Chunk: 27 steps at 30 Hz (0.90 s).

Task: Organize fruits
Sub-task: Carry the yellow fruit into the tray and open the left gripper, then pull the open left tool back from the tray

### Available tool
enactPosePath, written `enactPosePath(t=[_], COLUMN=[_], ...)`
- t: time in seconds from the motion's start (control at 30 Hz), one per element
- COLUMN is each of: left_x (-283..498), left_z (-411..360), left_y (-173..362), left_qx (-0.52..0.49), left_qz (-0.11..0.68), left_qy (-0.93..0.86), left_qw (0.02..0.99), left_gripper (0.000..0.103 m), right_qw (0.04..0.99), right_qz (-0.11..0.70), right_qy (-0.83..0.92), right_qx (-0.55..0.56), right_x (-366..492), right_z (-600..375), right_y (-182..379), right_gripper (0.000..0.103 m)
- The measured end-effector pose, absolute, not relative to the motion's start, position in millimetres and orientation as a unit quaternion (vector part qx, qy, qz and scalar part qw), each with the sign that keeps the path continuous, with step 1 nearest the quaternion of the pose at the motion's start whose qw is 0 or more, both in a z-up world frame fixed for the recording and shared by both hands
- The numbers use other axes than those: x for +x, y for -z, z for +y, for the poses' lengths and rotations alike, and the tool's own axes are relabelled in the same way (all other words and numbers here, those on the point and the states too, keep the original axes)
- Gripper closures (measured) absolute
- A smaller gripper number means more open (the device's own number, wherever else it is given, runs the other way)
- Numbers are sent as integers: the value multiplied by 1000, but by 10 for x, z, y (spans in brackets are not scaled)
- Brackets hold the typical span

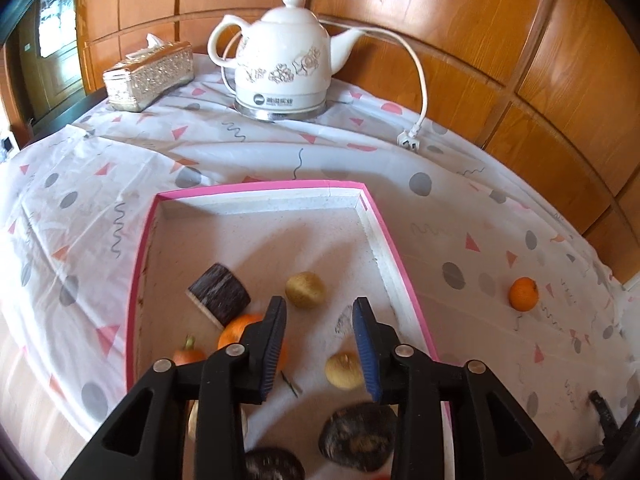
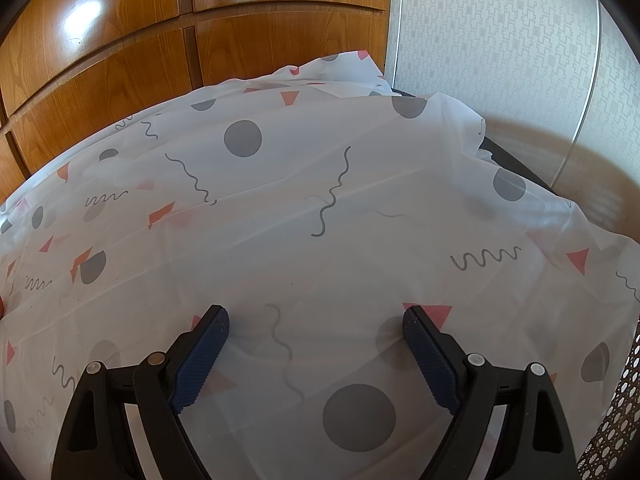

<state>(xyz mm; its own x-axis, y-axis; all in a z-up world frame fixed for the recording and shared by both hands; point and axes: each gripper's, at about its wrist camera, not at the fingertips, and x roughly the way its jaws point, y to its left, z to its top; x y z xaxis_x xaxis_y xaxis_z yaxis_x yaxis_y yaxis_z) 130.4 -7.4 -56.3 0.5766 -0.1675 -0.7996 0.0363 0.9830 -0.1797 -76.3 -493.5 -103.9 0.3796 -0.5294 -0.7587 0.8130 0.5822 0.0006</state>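
We see our left gripper (image 1: 320,308) parted over the pink-rimmed tray (image 1: 394,240), gripping nothing. A small round orange (image 1: 523,294) sits on the tablecloth (image 1: 240,152) right of the tray. Our right gripper (image 2: 316,320) gapes wide, empty.

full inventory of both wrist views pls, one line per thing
tray: 1, pink rim, centre of cloth
small orange: 1, orange, on cloth right of tray
orange fruit: 1, in tray, partly behind left finger
tan round fruits: 2, in tray
dark pieces: 3, brown-black, in tray
kettle: 1, white floral, back of table
plug: 1, white, unplugged on cloth
tissue box: 1, silver, back left
tablecloth: 1, white patterned
left gripper: open, empty, over tray
right gripper: open wide, empty, over bare cloth
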Motion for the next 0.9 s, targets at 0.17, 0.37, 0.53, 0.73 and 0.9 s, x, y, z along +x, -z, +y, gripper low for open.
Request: enactPosePath(t=[0.17, 0.37, 0.53, 0.73, 0.9], left_x=[1101, 902, 794, 684, 629], left_z=[-47, 7, 62, 151, 228], left_y=[461, 389, 408, 466, 514], left_qx=[-80, -85, -84, -91, -97], left_qz=[442, 434, 439, 446, 450], left_qy=[57, 54, 54, 47, 42], left_qw=[891, 895, 893, 889, 887], left_gripper=[61, 60, 60, 60, 60], right_qw=[808, 808, 808, 808, 809], right_qz=[371, 371, 371, 372, 372], right_qy=[415, 415, 415, 414, 412], right_qx=[191, 191, 192, 193, 194], right_x=[-761, -760, -760, -758, -757], right_z=[-4936, -4936, -4938, -4943, -4951], right_y=[1038, 1038, 1040, 1042, 1039], right_gripper=[12, 12, 12, 12, 11])
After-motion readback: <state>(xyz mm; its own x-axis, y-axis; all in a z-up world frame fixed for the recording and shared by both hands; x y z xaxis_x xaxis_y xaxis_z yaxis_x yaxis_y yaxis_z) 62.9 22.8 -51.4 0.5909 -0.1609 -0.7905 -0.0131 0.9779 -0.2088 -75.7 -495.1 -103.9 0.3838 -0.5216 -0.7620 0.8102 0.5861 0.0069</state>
